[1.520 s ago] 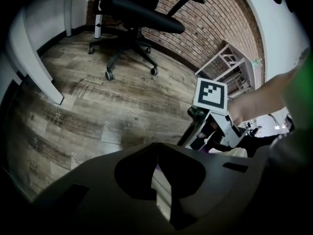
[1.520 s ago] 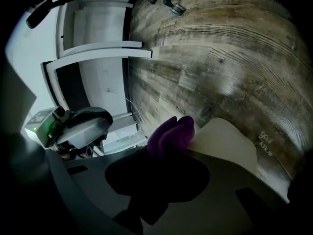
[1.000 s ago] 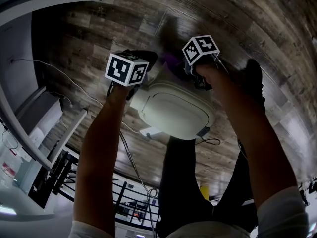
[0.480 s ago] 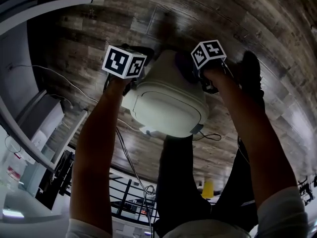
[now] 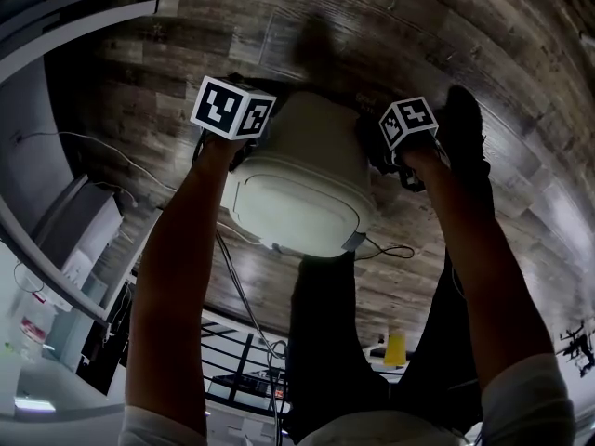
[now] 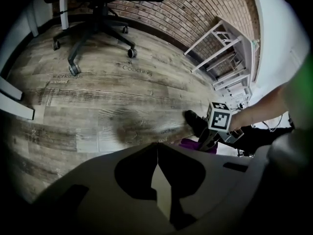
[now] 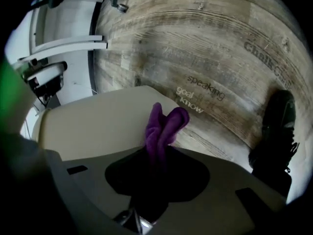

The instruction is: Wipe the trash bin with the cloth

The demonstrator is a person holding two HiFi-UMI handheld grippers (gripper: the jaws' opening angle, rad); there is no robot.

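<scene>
The right claw (image 7: 159, 153) pinches a purple cloth (image 7: 164, 124), whose bunched end sits at the right edge of the cream trash bin (image 5: 297, 203). The left claw (image 6: 157, 148) has its 2 jaws pressed together on nothing, just beside the bin's left edge. The bin stands on the wooden floor (image 5: 446, 26), with a black shoe (image 7: 276, 126) near.

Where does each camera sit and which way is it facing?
Head view: on the person's head, facing steeply down at the trash bin and wood floor; both forearms, legs and a shoe show.
Left gripper view: on the left gripper, fingers shut, facing across the floor toward an office chair; the right forearm shows.
Right gripper view: on the right gripper, facing the bin's side along the clamped purple cloth; the shoe shows.
Shared: both gripper views show cloth and shoe.
</scene>
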